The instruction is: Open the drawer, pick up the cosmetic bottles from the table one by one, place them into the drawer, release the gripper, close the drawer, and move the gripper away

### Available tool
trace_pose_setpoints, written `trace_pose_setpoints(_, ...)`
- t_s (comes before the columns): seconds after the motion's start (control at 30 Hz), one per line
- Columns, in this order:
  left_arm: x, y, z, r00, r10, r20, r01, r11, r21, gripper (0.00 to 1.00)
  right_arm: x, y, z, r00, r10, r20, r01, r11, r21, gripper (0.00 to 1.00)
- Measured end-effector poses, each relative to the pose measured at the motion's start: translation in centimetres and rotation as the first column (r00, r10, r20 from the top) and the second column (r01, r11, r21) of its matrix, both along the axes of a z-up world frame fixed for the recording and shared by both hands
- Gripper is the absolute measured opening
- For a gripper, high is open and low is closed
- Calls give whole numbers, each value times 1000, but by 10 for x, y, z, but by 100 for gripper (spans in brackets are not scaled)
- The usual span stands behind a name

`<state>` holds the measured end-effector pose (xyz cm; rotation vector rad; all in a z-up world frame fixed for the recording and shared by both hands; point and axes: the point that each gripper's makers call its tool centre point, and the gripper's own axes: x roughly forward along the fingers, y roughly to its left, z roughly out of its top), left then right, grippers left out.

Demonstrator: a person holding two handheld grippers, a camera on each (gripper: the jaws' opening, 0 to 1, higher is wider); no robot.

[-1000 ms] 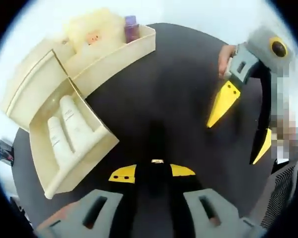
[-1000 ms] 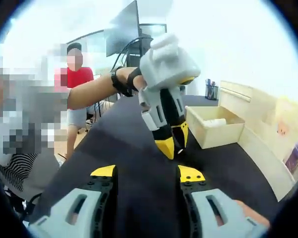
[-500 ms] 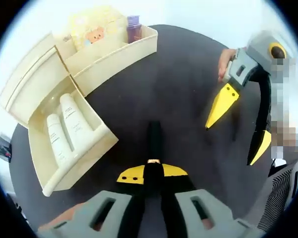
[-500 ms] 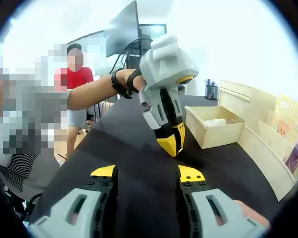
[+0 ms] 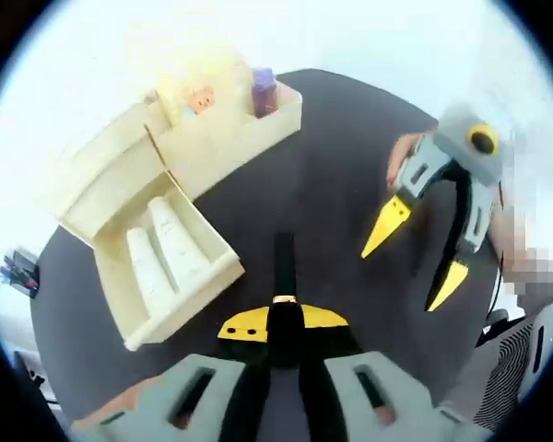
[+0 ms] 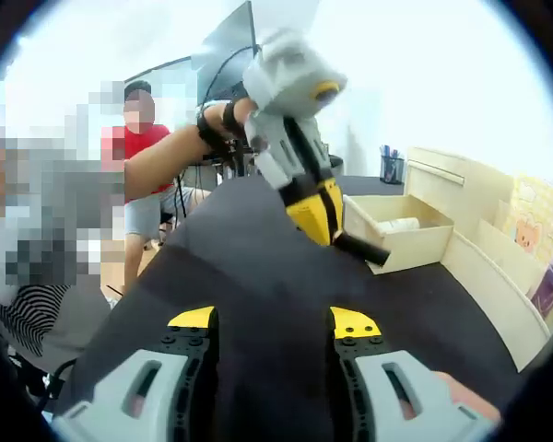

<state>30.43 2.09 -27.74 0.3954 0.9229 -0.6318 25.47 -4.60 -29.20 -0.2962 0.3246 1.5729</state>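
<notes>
The left hand-held gripper (image 5: 281, 324) clamps a slim black bottle (image 5: 283, 267) near its end; it may pivot or slip before reaching the open drawer (image 5: 170, 267), while the right hand-held gripper (image 5: 415, 253) hangs wide open, empty.

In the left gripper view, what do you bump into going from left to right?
Open drawer with two white tubes → black bottle clamped in the left gripper → right gripper, jaws apart.

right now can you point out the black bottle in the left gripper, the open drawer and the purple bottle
black bottle (image 5: 283, 267), left gripper view, on its body beyond the jaw tips
open drawer (image 5: 223, 273), left gripper view, on its front wall
purple bottle (image 5: 263, 89), left gripper view, on its body above the organizer's wall
</notes>
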Motion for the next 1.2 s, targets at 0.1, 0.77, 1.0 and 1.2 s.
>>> trace_pose_setpoints(0.1,4,2,17,999,15,41,-15,1000,-7,7,0,0,1,1000,-2,-1,2,1000,5,42)
trace_pose_setpoints(0.77,59,30,96,951,254,178,-246,967,-65,7,-7,4,2,1000,13,3,-13,1000,13,42)
trace_pose_setpoints(1.0,82,47,107,924,338,177,-329,941,-80,7,-8,3,4,1000,14,6,-14,1000,22,42)
trace_pose_setpoints(1.2,98,55,112,898,409,159,-399,912,-95,7,-11,5,4,1000,20,7,-20,1000,21,42)
